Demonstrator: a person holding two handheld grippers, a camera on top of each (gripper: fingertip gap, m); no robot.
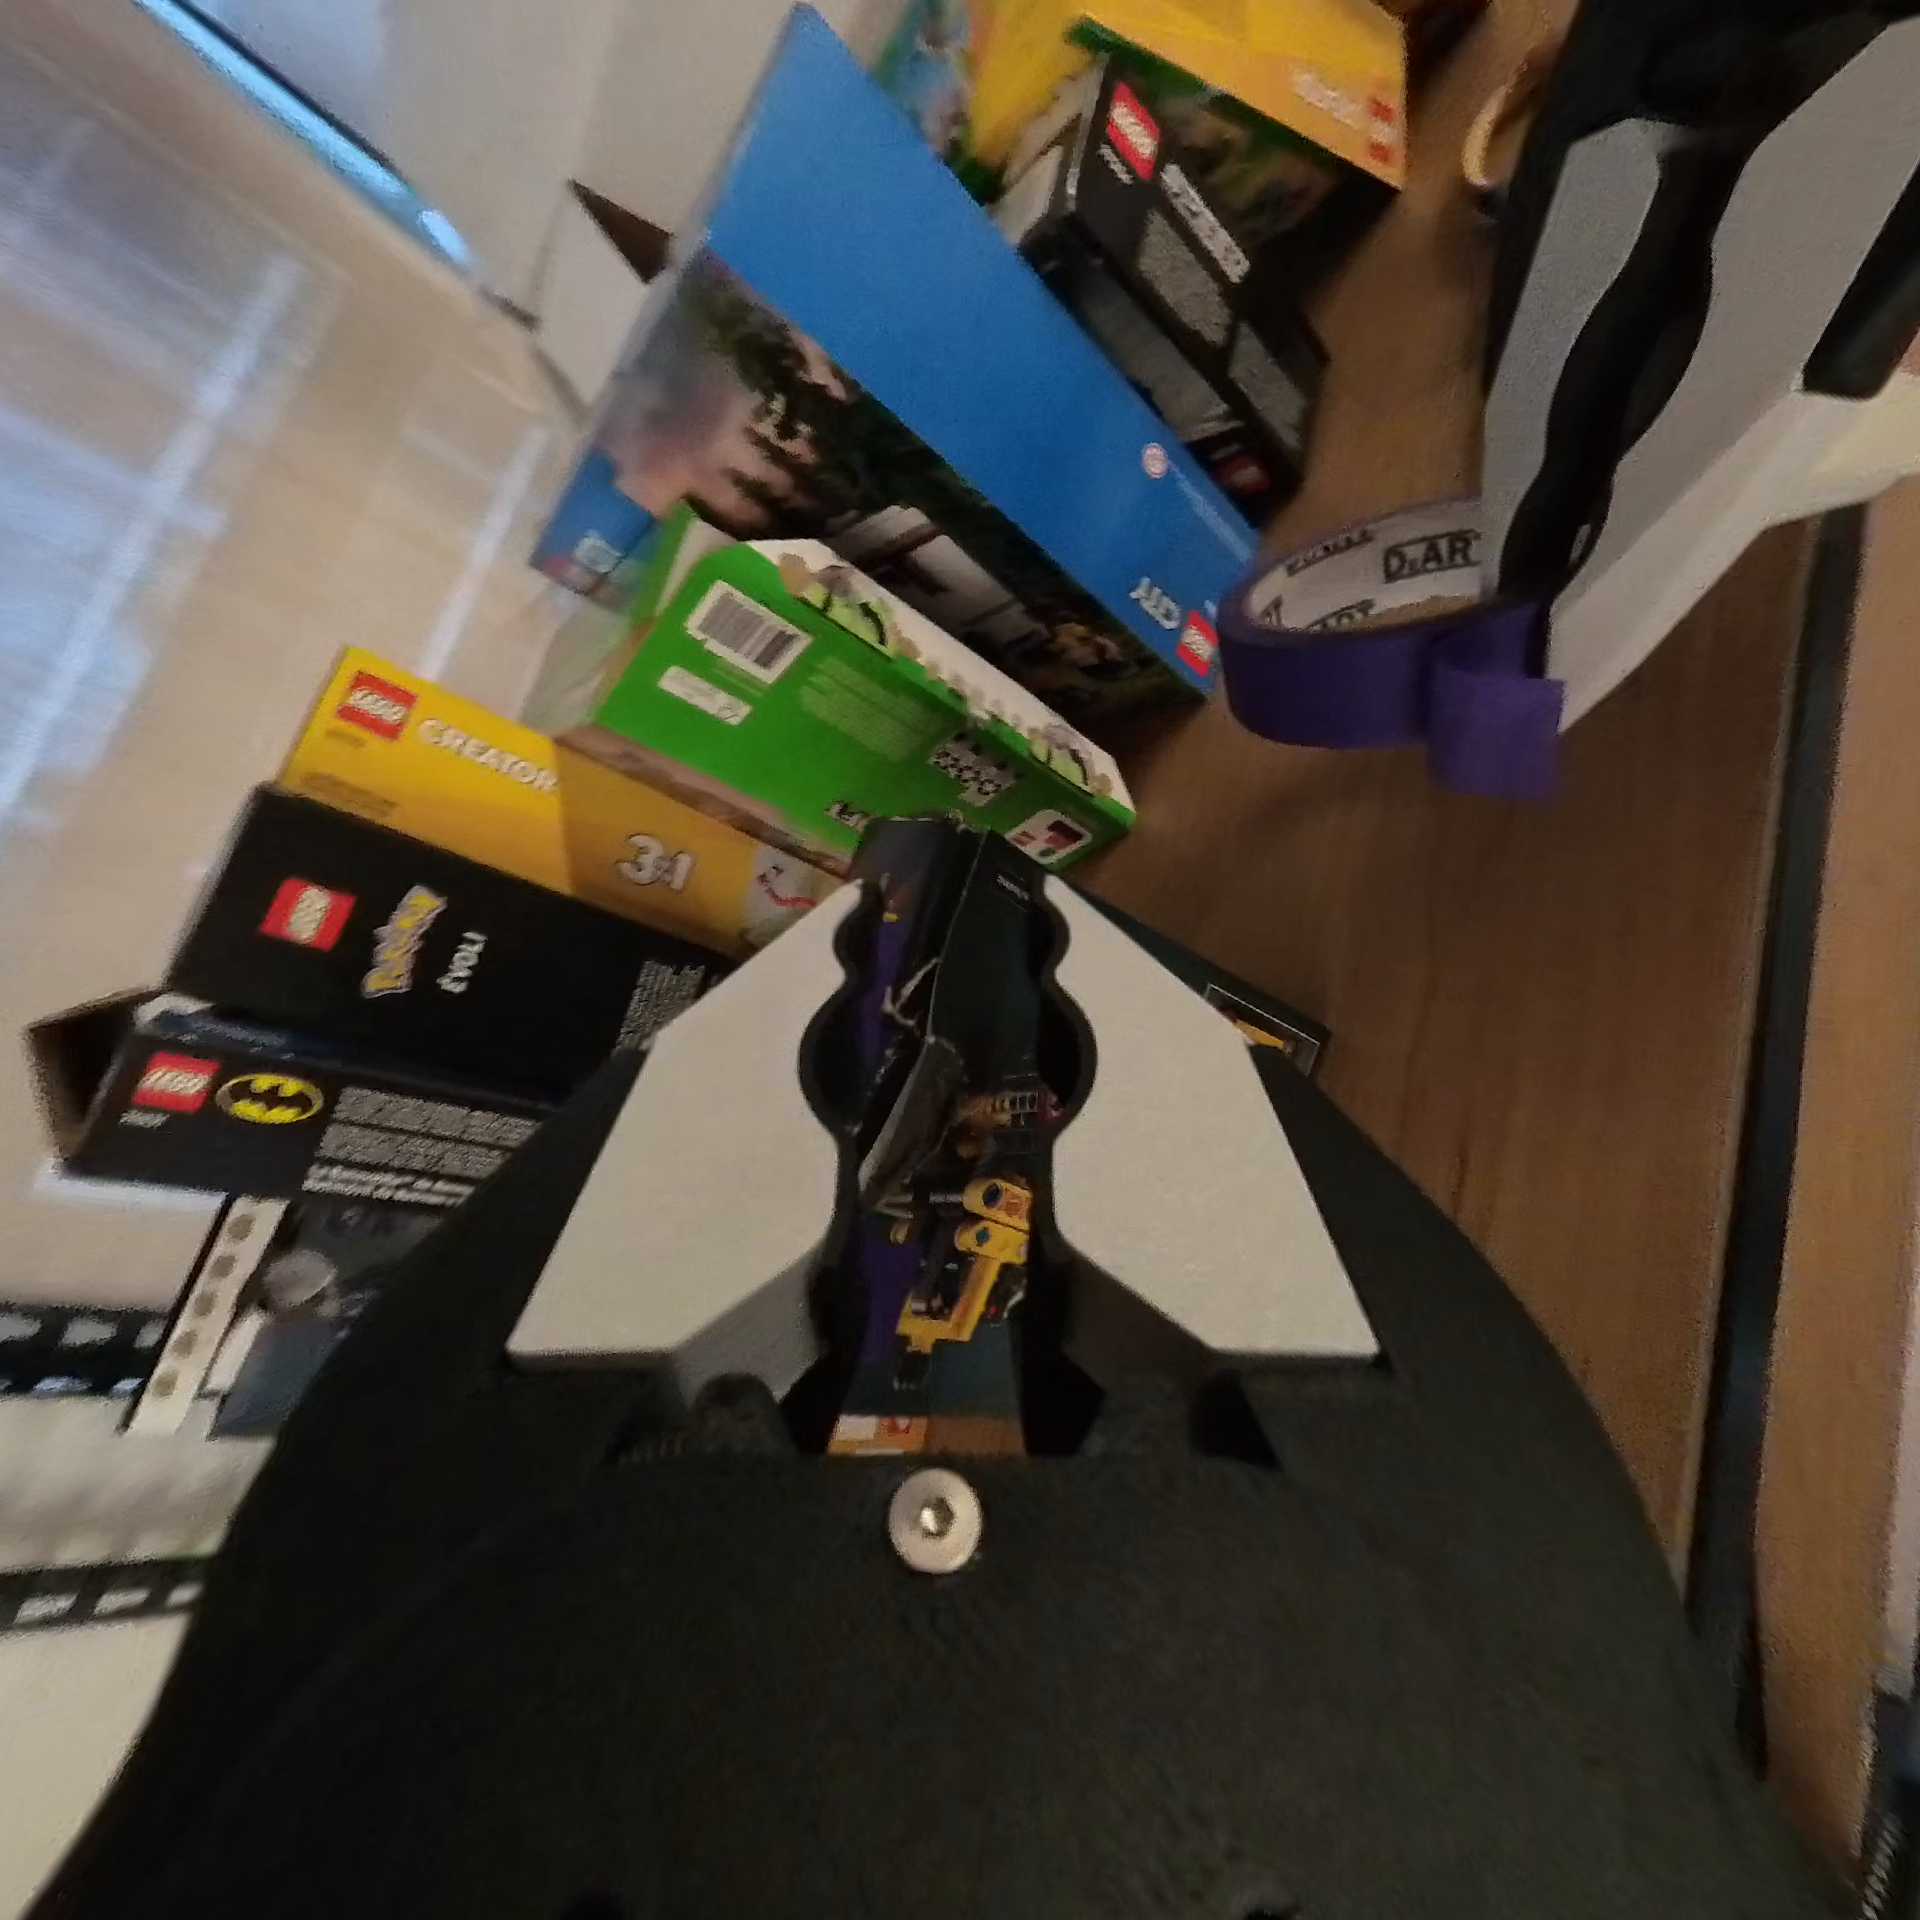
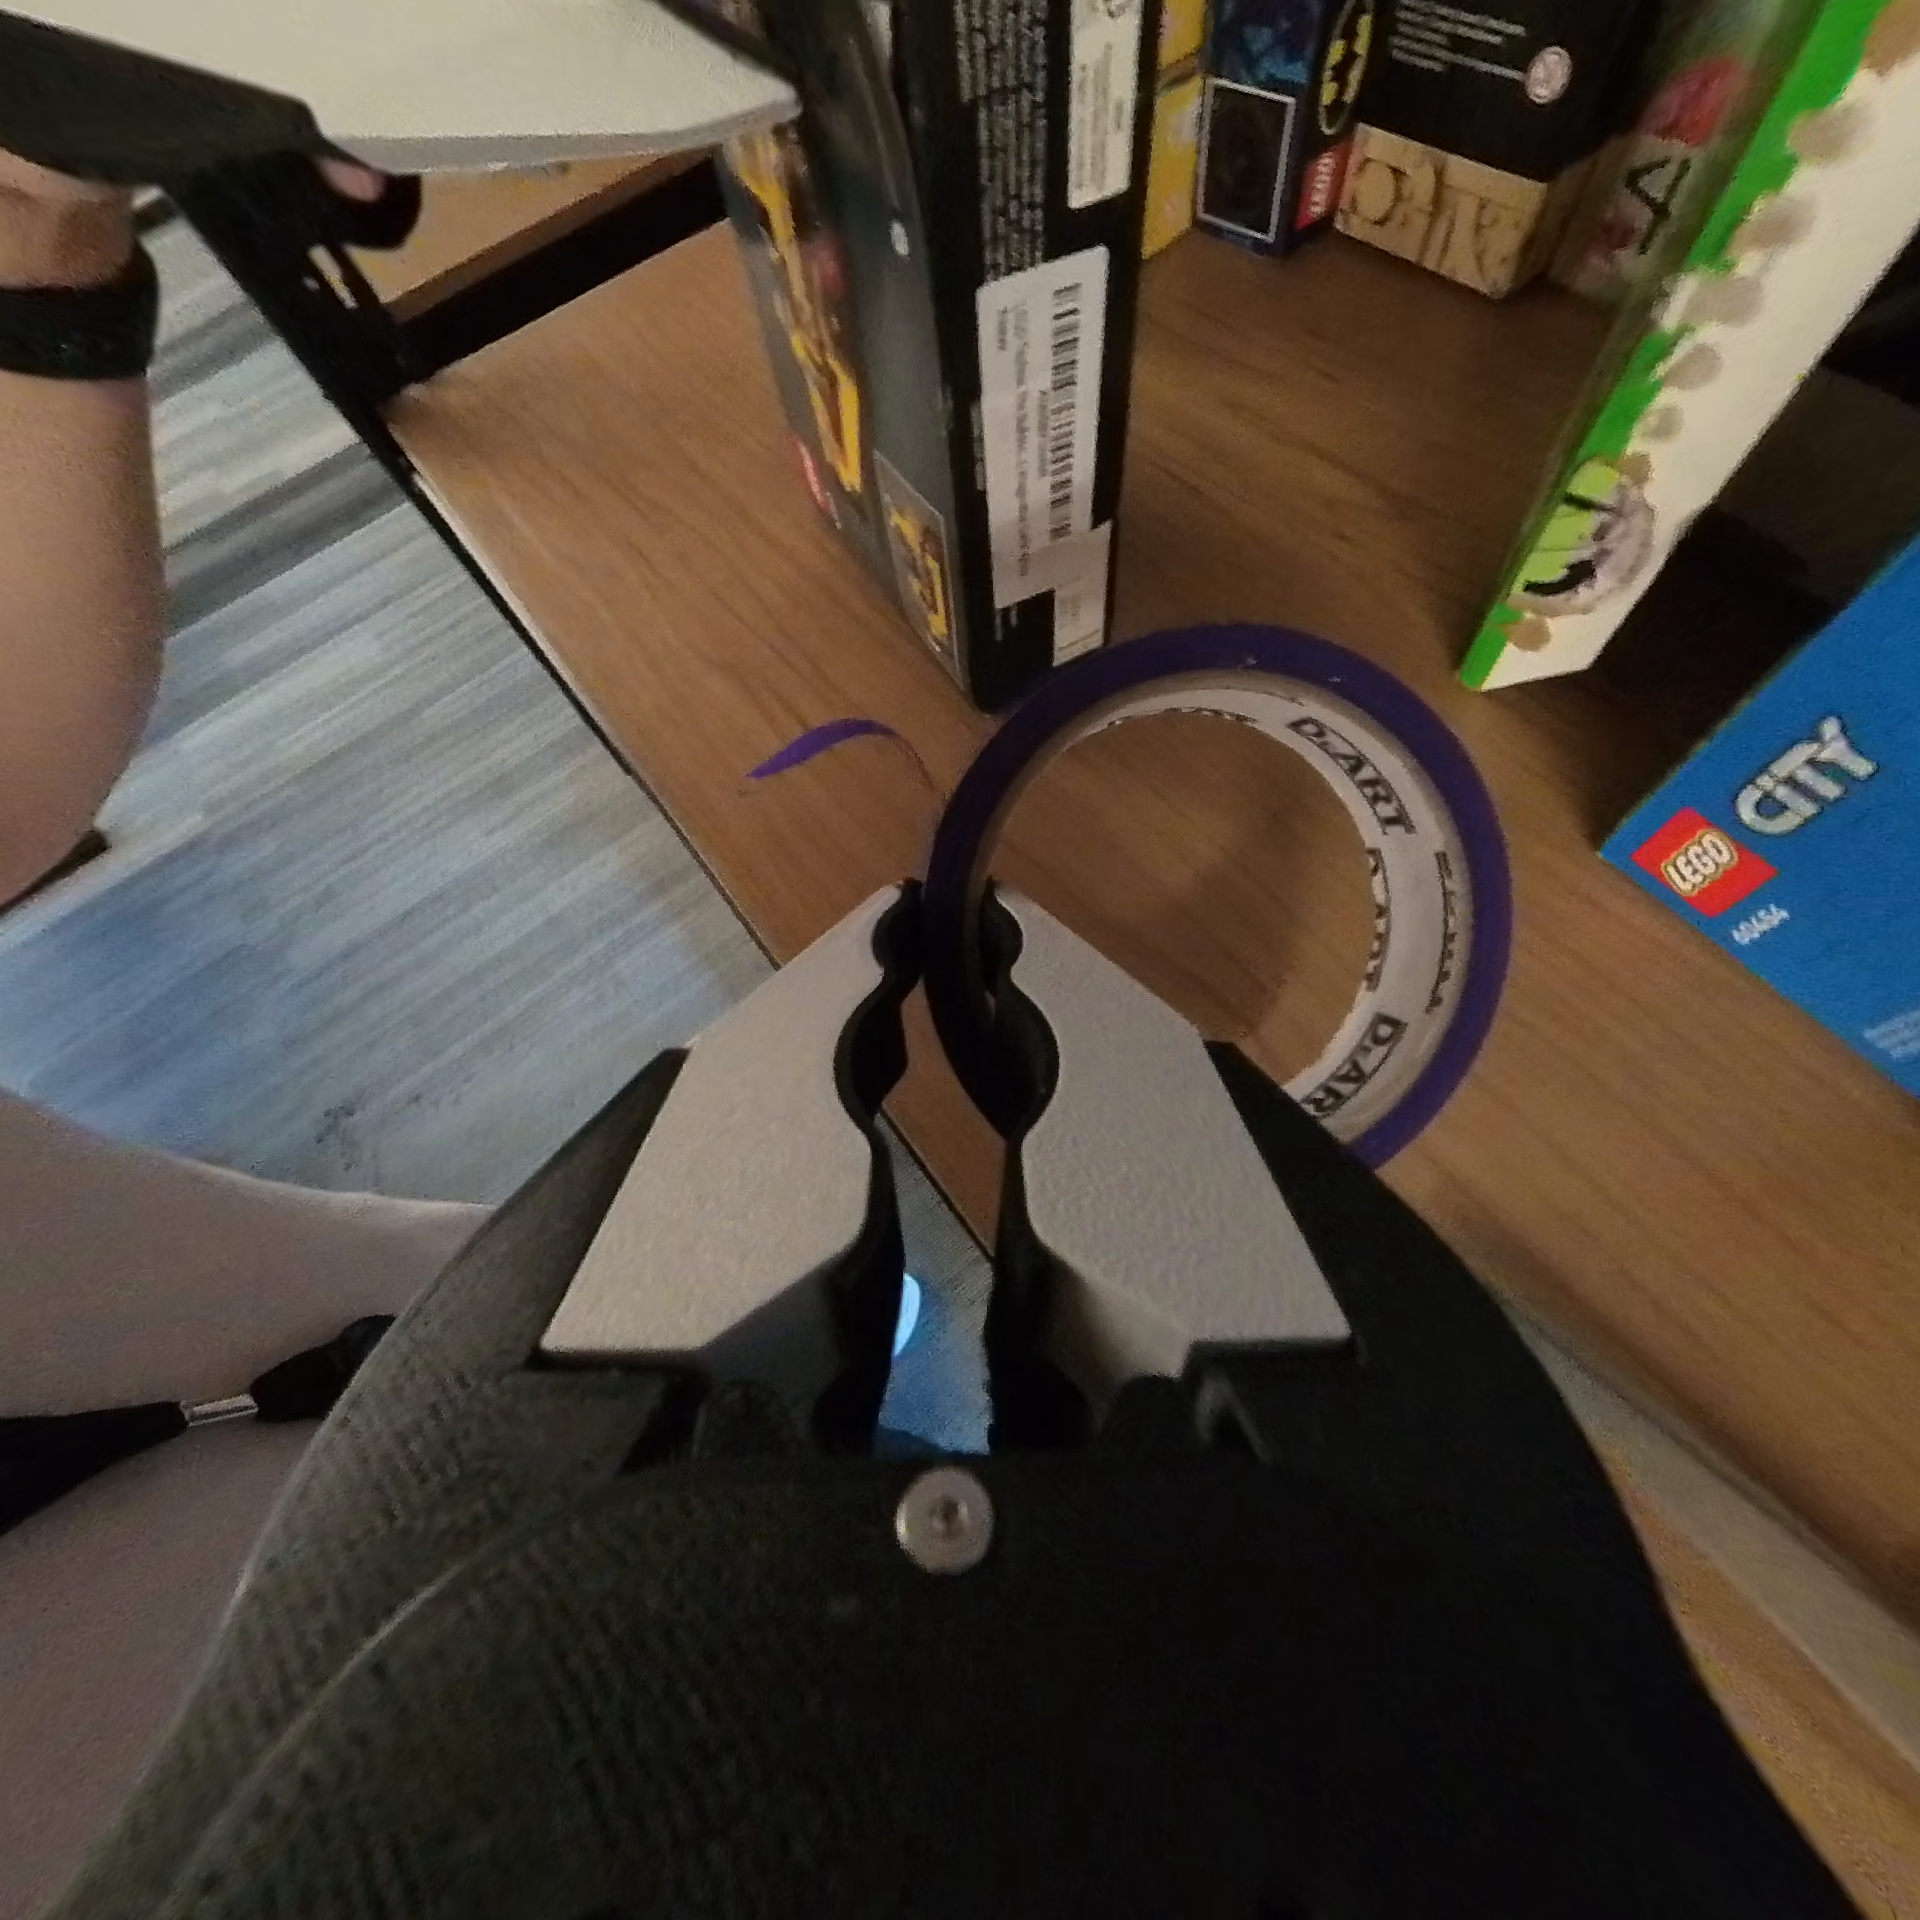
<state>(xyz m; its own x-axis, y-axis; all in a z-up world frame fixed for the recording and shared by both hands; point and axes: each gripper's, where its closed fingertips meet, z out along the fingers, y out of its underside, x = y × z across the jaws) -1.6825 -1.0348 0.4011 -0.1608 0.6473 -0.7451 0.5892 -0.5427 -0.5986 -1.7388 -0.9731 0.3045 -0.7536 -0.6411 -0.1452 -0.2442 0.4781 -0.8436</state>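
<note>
My left gripper is shut on the edge of a thin black toy box with yellow artwork. In the right wrist view this box stands upright on the wooden table, with the left gripper on its top left edge. My right gripper is shut on the rim of a purple tape roll with a white core, just in front of the box. A loose purple tape end sticks out to the left. The left wrist view shows the roll held by the right gripper.
Several toy boxes stand behind: a blue one, a green one, a yellow one and black ones. The blue box and green box lie right of the roll. The table edge and grey floor are at left. There is about 12 cm between the tips of the two grippers.
</note>
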